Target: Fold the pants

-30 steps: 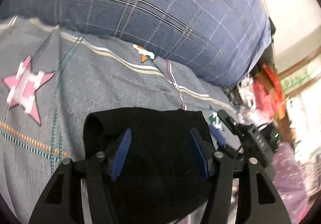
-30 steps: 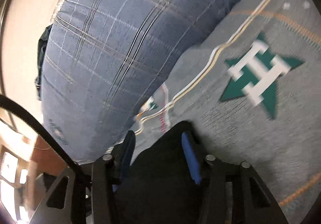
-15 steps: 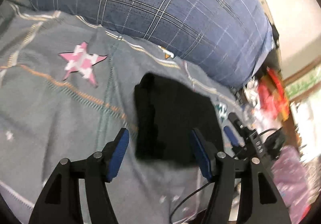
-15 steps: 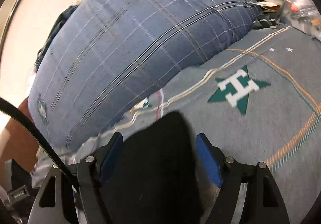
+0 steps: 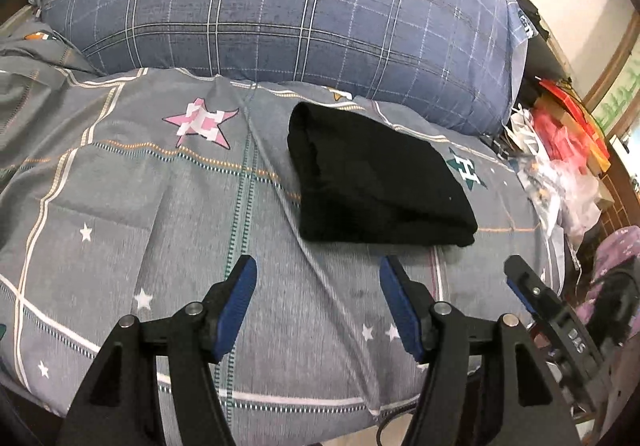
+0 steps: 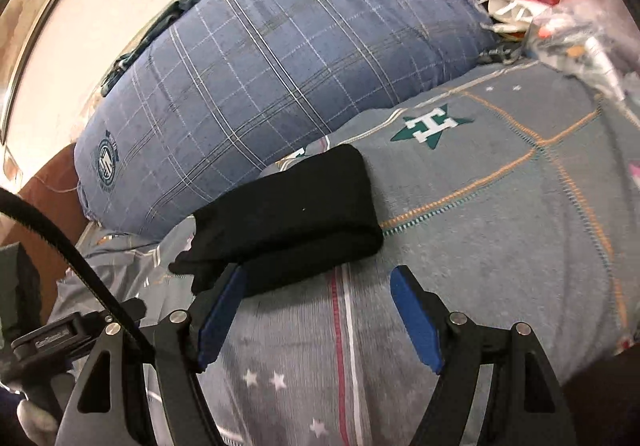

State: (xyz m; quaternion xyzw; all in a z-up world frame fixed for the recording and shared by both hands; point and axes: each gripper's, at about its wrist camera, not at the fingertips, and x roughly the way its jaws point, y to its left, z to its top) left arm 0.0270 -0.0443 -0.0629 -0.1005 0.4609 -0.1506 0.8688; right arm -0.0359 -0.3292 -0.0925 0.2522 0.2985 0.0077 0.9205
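Pants (image 5: pixel 376 182), black and folded into a thick rectangle, lie flat on the grey bedspread (image 5: pixel 120 214), ahead of both pairs of jaws and clear of them. In the left wrist view the left gripper (image 5: pixel 318 306) hangs short of the bundle's near edge, its jaws parted with only bedspread between the blue pads. In the right wrist view the right gripper (image 6: pixel 316 310) stands with jaws spread wide; its left pad overlaps the bundle's near edge in the picture, yet nothing lies between the pads but cloth of the bed. Neither holds anything.

Behind the pants a large blue plaid pillow (image 5: pixel 280 2) fills the head of the bed, just beside the bundle's far edge. A pink star print (image 5: pixel 202 122) lies to the bundle's left and a green star print (image 5: pixel 466 168) peeps out at its right edge. Beyond the bed's side sits a heap of red packets and plastic bags (image 5: pixel 560 150). Nothing stands between the jaws and the pants.

A second ago the black cloth filled the space between both pairs of pads; half a second ago the left jaws had already drawn off it. Now both grippers are back from it, the right jaws wider than before, and the bundle lies where it was set.
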